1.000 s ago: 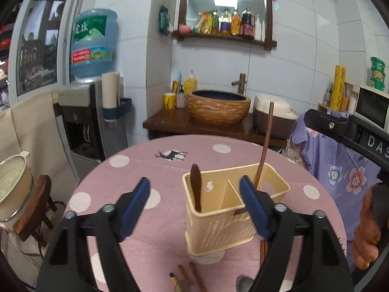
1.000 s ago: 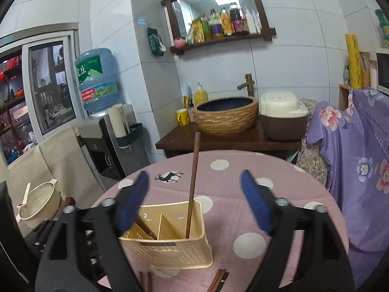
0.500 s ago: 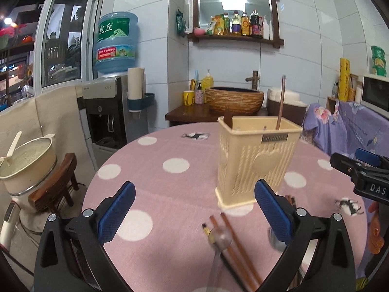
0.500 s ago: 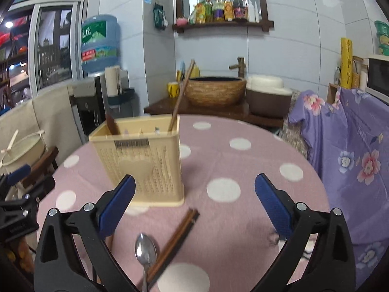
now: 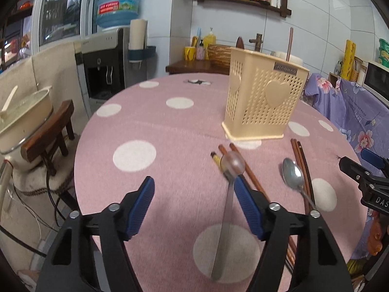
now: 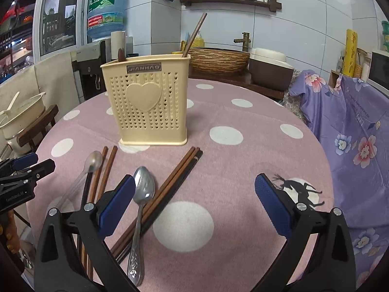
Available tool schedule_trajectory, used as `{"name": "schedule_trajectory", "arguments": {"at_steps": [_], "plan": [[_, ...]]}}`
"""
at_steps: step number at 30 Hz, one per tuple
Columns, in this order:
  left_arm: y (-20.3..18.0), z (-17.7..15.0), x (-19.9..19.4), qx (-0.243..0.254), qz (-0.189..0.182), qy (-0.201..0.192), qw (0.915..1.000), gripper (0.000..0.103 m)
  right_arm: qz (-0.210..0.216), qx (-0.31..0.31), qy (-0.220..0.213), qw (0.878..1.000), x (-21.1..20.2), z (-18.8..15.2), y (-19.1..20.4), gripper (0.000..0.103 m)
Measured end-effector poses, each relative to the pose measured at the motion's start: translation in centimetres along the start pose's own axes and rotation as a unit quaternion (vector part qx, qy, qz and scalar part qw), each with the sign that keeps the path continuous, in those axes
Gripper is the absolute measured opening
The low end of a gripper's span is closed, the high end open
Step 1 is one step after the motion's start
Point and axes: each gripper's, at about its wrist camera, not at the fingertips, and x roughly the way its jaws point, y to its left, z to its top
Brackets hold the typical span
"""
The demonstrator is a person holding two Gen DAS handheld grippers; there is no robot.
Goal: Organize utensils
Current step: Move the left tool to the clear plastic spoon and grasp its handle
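A cream perforated utensil holder [image 5: 263, 99] [image 6: 148, 102] stands on the pink dotted table and holds a wooden chopstick [image 6: 194, 35] and a dark wooden spoon [image 6: 121, 54]. In front of it lie a steel spoon [image 6: 141, 204] [image 5: 295, 176], a clear plastic spoon [image 5: 229, 182] [image 6: 88, 168], and several brown chopsticks [image 6: 170, 189] [image 5: 245, 168]. My left gripper [image 5: 194, 206] is open low over the table, its right finger beside the clear spoon. My right gripper [image 6: 194, 204] is open, its left finger beside the steel spoon.
The round table [image 6: 243, 150] has its edge at the left and right. A wooden stool with a cream pot [image 5: 29, 121] stands at the left. A chair with a purple floral cover [image 6: 352, 126] is at the right. A sideboard with a woven basin [image 6: 218, 60] stands behind.
Both grippers have come down from above the holder to just over the table in front of it. The loose utensils now lie between and beside the fingers. Both stay open.
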Motion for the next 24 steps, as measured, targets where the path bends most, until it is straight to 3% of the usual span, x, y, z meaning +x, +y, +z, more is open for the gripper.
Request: {"name": "schedule_trajectory", "arguments": {"at_steps": [10, 24], "plan": [[0.9, -1.9, -0.2, -0.022, -0.005, 0.025, 0.9994, 0.047, -0.004, 0.023, 0.009, 1.0, -1.1, -2.0, -0.3, 0.097], [-1.5, -2.8, -0.1, 0.006, -0.031, 0.041, 0.9986, 0.045, -0.008, 0.035, 0.02, 0.999, -1.4, -3.2, -0.8, 0.097]]}}
